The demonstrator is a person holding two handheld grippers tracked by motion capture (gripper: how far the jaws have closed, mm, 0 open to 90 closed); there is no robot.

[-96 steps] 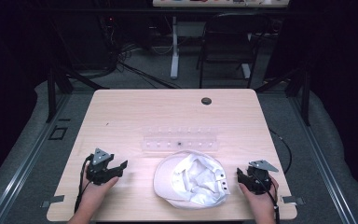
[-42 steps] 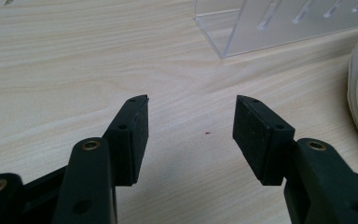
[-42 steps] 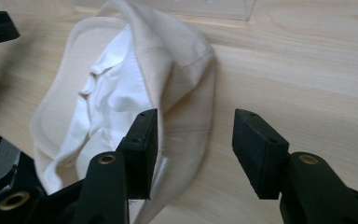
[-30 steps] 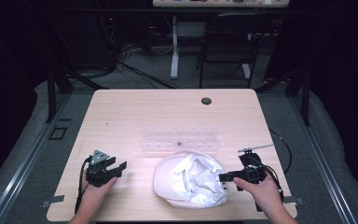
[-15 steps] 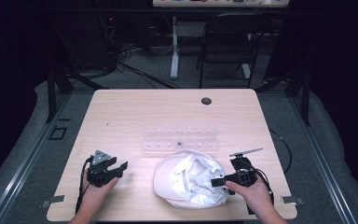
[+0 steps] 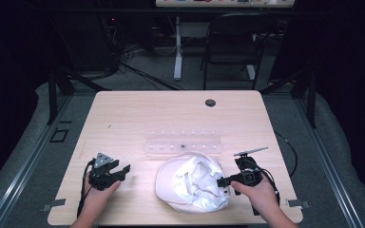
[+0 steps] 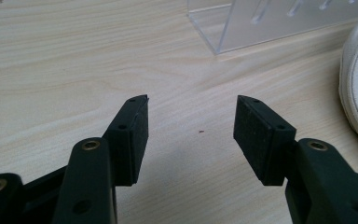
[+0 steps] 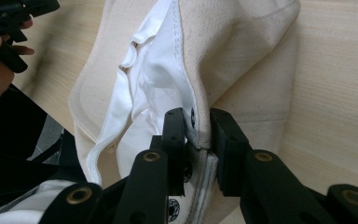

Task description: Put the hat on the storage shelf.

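- Near the worktop's (image 6: 138, 114) 6 o'clock edge lies a white cap (image 6: 190, 180), upturned, lining showing.
- At the cap's 3 o'clock rim, the right tool (image 8: 197, 133) is clamped on the fabric edge.
- At the cap's 9 o'clock, well apart, the left tool (image 7: 190, 126) rests with jaws spread, gripping nothing.
- A clear plastic rack (image 6: 183, 142) sits just beyond the cap at 12 o'clock.

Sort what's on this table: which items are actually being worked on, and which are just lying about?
In use:
- white hat, its edge pinched by the right hand-held gripper
- left hand-held gripper, open, resting on the table beside the hat

Lying about:
- clear plastic rack behind the hat
- dark round grommet near the table's far edge
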